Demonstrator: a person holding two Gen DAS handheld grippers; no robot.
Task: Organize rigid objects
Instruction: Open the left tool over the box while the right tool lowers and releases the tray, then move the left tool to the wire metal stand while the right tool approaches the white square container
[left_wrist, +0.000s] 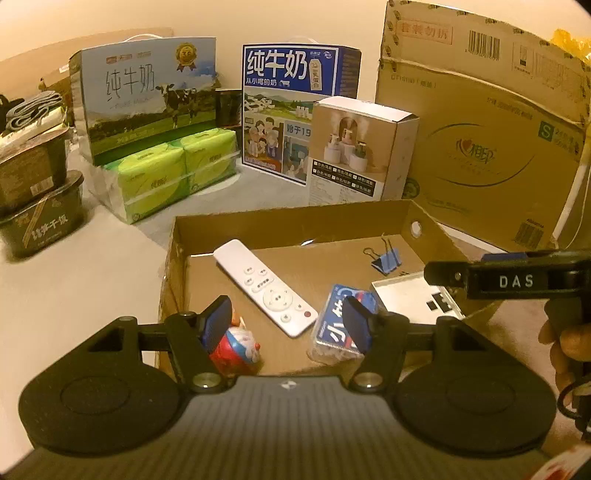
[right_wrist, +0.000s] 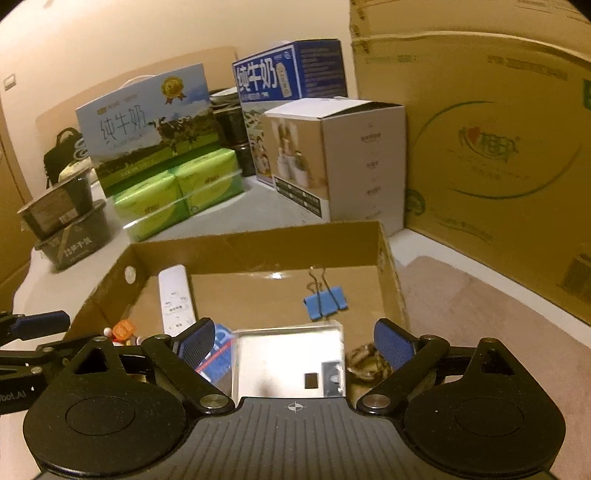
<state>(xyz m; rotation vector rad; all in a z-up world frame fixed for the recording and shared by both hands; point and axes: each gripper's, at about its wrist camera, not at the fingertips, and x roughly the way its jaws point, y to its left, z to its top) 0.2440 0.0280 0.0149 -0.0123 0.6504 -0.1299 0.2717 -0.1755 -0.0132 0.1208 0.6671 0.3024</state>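
A shallow cardboard tray (left_wrist: 288, 218) (right_wrist: 258, 240) holds a white remote (left_wrist: 264, 286) (right_wrist: 175, 295), a blue binder clip (left_wrist: 386, 258) (right_wrist: 325, 301), a white flat box (left_wrist: 410, 295) (right_wrist: 288, 363), a blue-labelled clear box (left_wrist: 336, 328) (right_wrist: 218, 354) and a red-and-blue toy figure (left_wrist: 234, 349). My left gripper (left_wrist: 286, 325) is open and empty, above the tray's near edge between the toy and the blue-labelled box. My right gripper (right_wrist: 295, 345) is open and empty over the white flat box; it shows at the right of the left wrist view (left_wrist: 461, 275).
Behind the tray stand two milk cartons (left_wrist: 147, 99) (left_wrist: 291, 107), green tissue packs (left_wrist: 166, 173), a humidifier box (left_wrist: 362, 151) and a large cardboard box (left_wrist: 487, 122). Two stacked dark food bowls (left_wrist: 37, 195) sit at the left. A glass dish (right_wrist: 365, 363) lies right of the tray.
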